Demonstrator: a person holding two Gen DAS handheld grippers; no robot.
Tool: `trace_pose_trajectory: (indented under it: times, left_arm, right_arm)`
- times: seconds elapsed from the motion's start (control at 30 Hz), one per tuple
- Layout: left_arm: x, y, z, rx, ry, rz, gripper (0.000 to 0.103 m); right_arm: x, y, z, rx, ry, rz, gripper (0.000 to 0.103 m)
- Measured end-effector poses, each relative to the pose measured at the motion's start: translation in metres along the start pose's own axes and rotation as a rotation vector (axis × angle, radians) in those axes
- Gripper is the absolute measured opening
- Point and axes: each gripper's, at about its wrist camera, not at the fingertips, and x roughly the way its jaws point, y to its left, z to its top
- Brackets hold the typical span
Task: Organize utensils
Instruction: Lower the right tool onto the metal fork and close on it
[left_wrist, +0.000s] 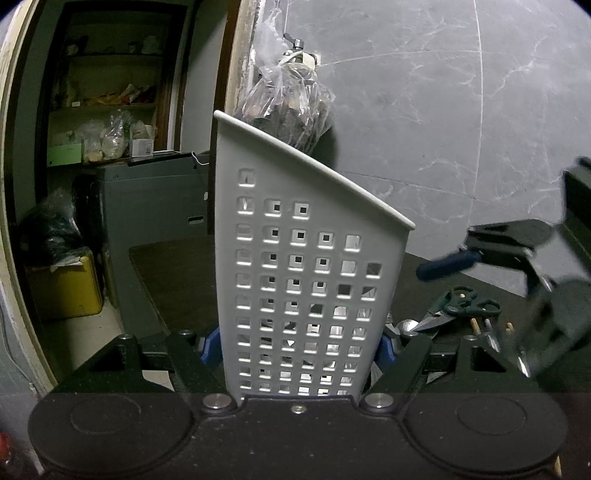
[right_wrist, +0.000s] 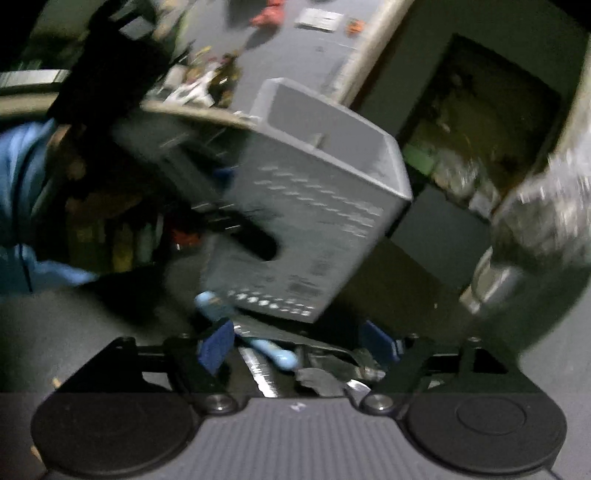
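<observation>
Standing upright on the dark tabletop, the white perforated plastic utensil holder with the slanted rim fills the centre of the left wrist view. Its square holes run in rows down the near wall; the rim is high on the left and drops to the right. Left gripper is clamped on it: blue pads press against both side walls low down, holder squarely between the jaws.

Right of the holder on the table: green-handled scissors, blades pointing toward the holder's base, a metal spoon bowl just beside them, and a couple of wooden-tipped sticks near the scissors. Exact count of utensils there unclear.

Right gripper sits above that pile in the left view, blurred, with a dark blue handle sticking out from between its fingers toward the holder. Whether the pads actually pinch it I can't tell.

Right wrist view is heavily motion-blurred. Same holder appears tilted in frame, open top visible. The jaws stand fairly wide here, blue pads well apart, with a light blue handle, a serrated knife blade and other metal utensils below and between them. A blue sleeve sits at left edge.

Behind: grey marble-look wall tiles, a clear plastic bag hanging behind the holder, and an open doorway with cluttered shelves.
</observation>
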Motion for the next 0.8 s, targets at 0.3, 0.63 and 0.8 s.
trace_pose_trajectory:
  times: [0.3,0.63,0.8]
  left_arm:
    - [0.002,0.001,0.0,-0.003,0.001,-0.002,0.077]
    - [0.004,0.002,0.0,-0.007,0.001,-0.006,0.077]
    - [0.007,0.001,-0.001,-0.009,0.006,-0.005,0.077]
  right_arm:
    - [0.046,-0.107,-0.012,0.462,0.059,0.042,0.085]
    - [0.088,-0.147,-0.026,0.547,0.132,0.109,0.078]
    - [0.09,-0.14,-0.029,0.53,0.137,0.119,0.067]
